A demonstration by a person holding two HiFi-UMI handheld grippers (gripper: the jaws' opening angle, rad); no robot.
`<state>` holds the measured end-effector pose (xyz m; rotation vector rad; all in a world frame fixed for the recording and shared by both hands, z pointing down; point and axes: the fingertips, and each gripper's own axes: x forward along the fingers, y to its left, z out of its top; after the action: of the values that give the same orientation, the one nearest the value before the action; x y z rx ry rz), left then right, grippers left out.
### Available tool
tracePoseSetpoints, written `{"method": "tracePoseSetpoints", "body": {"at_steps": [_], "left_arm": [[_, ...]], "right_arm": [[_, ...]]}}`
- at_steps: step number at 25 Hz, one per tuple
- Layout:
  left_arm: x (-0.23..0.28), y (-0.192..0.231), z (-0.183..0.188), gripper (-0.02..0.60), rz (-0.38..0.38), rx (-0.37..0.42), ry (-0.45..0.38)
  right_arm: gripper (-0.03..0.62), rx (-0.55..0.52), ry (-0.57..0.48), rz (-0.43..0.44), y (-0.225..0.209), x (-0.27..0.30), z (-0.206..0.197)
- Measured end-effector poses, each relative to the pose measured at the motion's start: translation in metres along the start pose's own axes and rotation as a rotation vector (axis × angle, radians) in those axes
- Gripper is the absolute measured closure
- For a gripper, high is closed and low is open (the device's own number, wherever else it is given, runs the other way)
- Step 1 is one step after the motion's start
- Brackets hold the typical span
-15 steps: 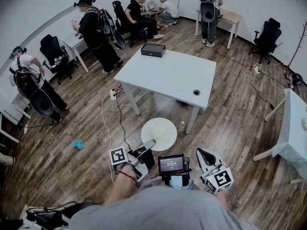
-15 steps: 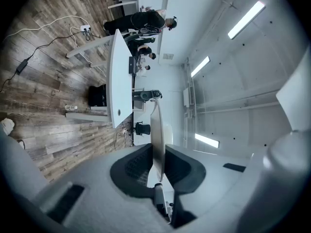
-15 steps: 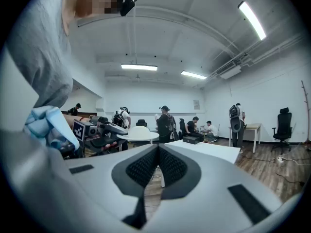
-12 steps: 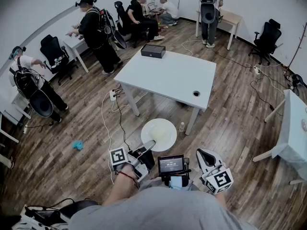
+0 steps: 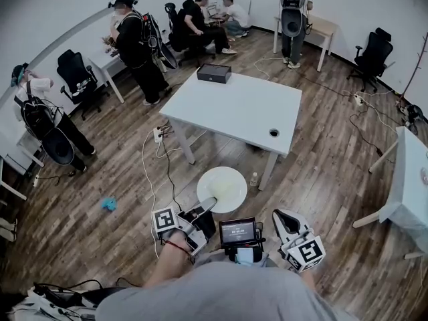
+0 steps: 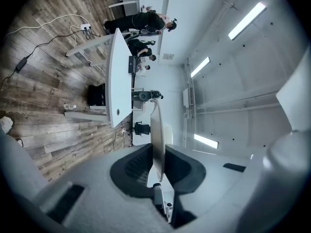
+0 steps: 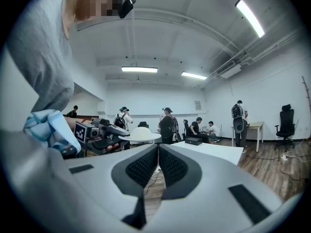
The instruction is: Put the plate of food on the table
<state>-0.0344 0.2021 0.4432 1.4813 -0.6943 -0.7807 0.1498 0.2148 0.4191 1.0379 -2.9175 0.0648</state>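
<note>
Short of the bench [image 5: 234, 105], one plate [image 5: 224, 182] hangs unmoved; left tool [image 5: 208, 202] still pinches its rim, right tool [image 5: 281, 215] closed, empty.

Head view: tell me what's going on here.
A person holds a two-jaw gripper in each hand. The left gripper is shut on the rim of a round white plate, held level in the air short of the white rectangular table. The right gripper is shut and empty beside it.

Closed hand-held gripper [image 7: 158, 147], white table [image 7: 214, 152] ahead
</note>
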Motion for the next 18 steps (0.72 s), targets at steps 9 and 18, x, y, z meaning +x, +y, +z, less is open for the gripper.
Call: {"method": "tracePoseSetpoints", "body": {"at_steps": [9, 18], "left_arm": [[0.0038, -0.0027, 0.0003, 0.531, -0.005, -0.004, 0.001], [0.0048, -0.0046, -0.0014, 0.531, -0.002, -0.002, 0.013]], "right_arm": [[0.560, -0.024, -0.014, 0.038, 0.0072, 0.0047, 0.0026], [0.560, -0.023, -0.004, 0.039, 0.0066, 0.0029, 0.0016]]}}
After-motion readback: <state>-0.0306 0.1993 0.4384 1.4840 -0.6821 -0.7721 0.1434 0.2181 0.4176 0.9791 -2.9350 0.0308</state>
